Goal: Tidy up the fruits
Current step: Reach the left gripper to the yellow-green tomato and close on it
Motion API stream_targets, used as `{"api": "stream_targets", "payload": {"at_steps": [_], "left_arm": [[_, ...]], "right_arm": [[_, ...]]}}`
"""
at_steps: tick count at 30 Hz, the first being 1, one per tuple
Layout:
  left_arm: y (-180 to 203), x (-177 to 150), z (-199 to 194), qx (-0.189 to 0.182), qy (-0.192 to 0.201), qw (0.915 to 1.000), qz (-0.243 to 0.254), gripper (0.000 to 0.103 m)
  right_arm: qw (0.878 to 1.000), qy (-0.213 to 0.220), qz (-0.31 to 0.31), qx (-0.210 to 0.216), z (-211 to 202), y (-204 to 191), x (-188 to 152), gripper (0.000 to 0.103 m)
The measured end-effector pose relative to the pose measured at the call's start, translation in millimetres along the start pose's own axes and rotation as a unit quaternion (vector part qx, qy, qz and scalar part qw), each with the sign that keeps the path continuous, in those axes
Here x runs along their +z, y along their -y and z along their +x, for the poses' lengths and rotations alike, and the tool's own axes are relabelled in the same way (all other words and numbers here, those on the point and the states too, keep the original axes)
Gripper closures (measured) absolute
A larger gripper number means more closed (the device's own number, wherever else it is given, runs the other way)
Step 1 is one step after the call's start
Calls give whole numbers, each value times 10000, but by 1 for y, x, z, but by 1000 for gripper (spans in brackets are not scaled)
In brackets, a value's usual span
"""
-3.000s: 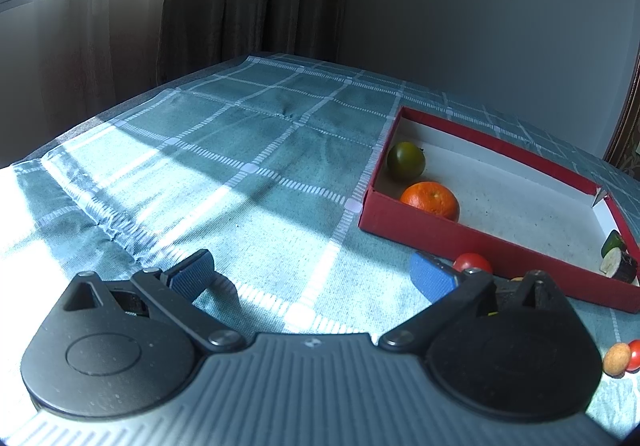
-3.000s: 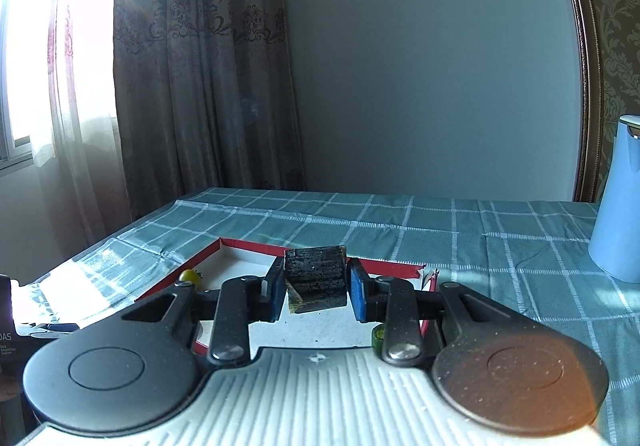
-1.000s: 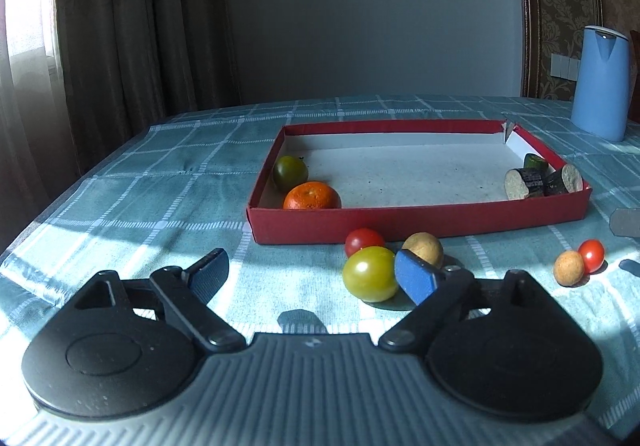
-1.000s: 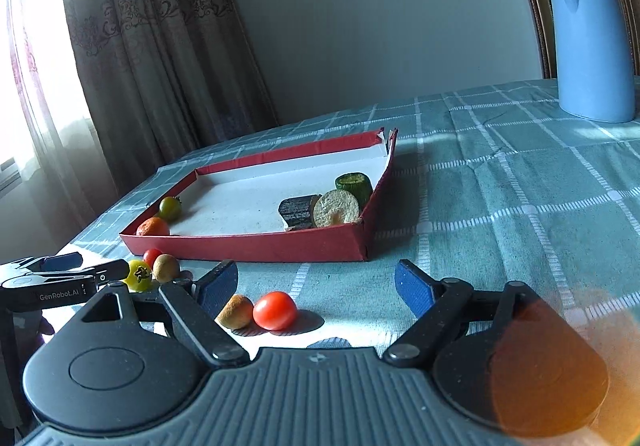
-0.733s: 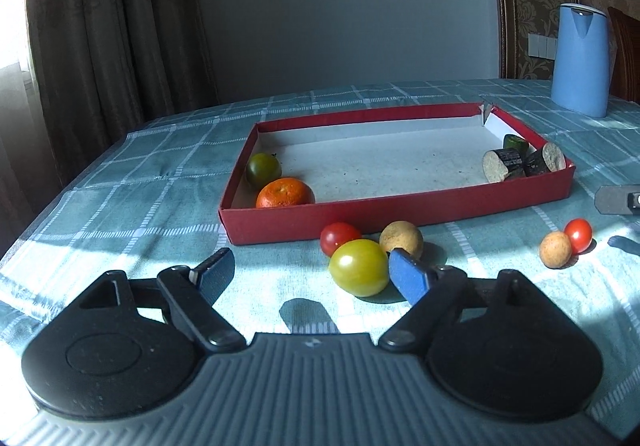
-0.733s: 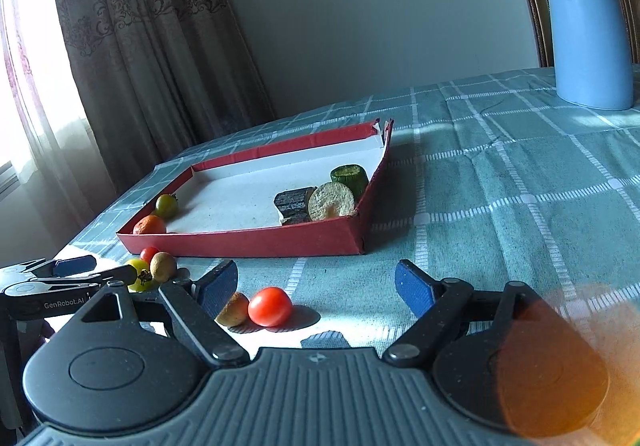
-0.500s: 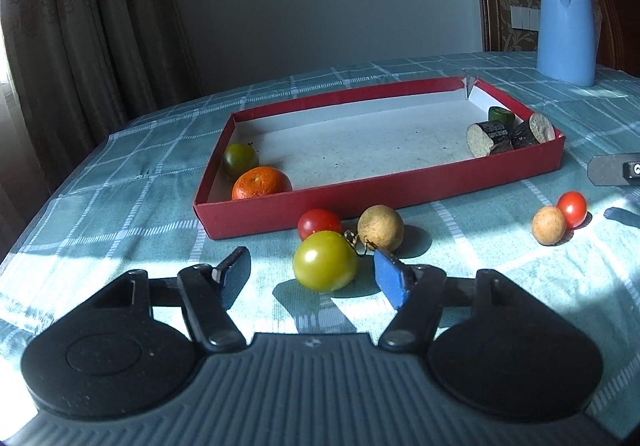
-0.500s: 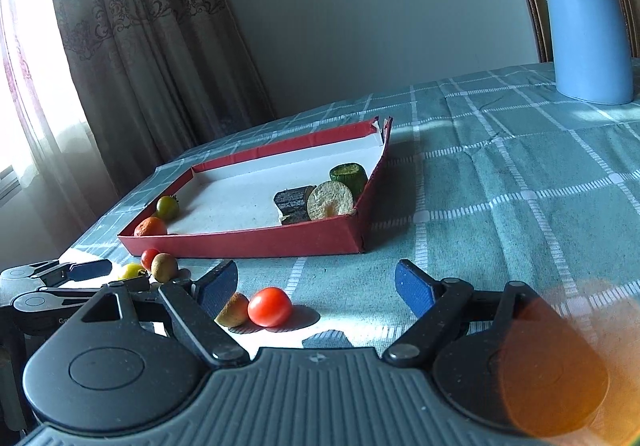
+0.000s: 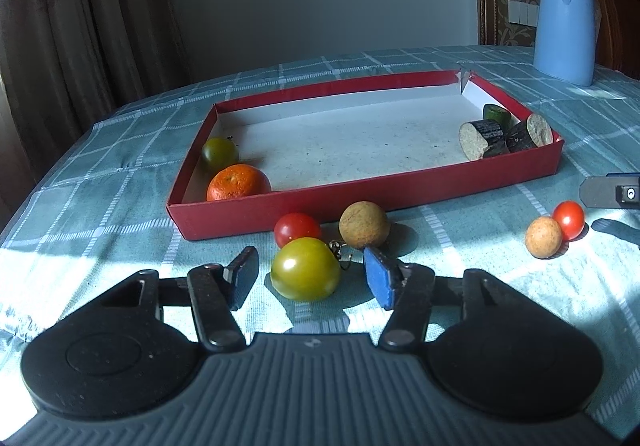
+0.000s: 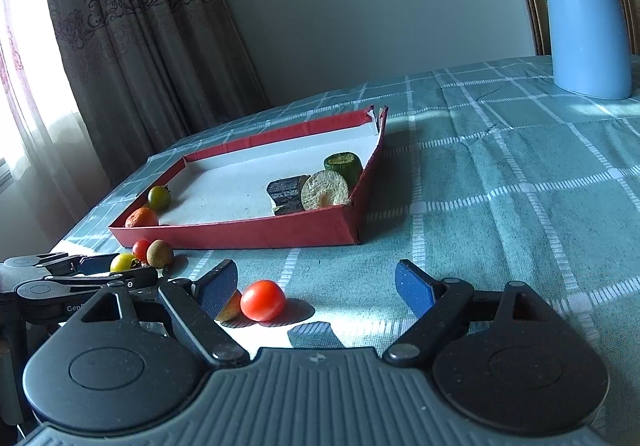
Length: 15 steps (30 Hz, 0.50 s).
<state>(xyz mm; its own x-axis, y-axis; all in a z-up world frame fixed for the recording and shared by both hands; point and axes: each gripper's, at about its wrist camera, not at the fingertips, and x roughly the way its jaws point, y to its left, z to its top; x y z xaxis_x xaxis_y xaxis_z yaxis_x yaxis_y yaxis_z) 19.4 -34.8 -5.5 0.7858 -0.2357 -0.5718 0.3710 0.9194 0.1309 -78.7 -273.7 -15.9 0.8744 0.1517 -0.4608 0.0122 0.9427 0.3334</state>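
Round yellow-green tomato (image 9: 305,269), no evident long axis, lies just before the shallow red cardboard tray (image 9: 360,194), between the closing, not-yet-touching left gripper (image 9: 310,276). Tray holds orange mandarin (image 9: 239,182), cut vegetable pieces (image 9: 485,138). Right gripper (image 10: 316,292) gapes wide.

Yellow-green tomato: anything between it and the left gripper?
Nothing visible. The yellow-green tomato sits between the left gripper pads, which have just been closing and don't touch it yet. The red tomato sits just behind.

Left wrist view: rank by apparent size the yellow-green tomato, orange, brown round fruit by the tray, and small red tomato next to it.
1. yellow-green tomato, though nearest the camera
2. orange, partly hidden by the tray wall
3. brown round fruit
4. small red tomato, partly hidden
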Motion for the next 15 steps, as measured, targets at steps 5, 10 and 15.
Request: {"api": "stream_targets", "payload": {"at_steps": [5, 10, 15], "left_arm": [[-7, 0, 1, -92, -45, 9997, -203, 45], [-9, -1, 1, -126, -51, 9996, -250, 45], [-6, -1, -1, -91, -2, 9998, -182, 56]], "right_arm": [[9994, -113, -49, -327, 5, -3, 0, 17], [9988, -125, -87, -457, 6, -4, -1, 10], [9989, -130, -61, -436, 6, -3, -1, 10]]}}
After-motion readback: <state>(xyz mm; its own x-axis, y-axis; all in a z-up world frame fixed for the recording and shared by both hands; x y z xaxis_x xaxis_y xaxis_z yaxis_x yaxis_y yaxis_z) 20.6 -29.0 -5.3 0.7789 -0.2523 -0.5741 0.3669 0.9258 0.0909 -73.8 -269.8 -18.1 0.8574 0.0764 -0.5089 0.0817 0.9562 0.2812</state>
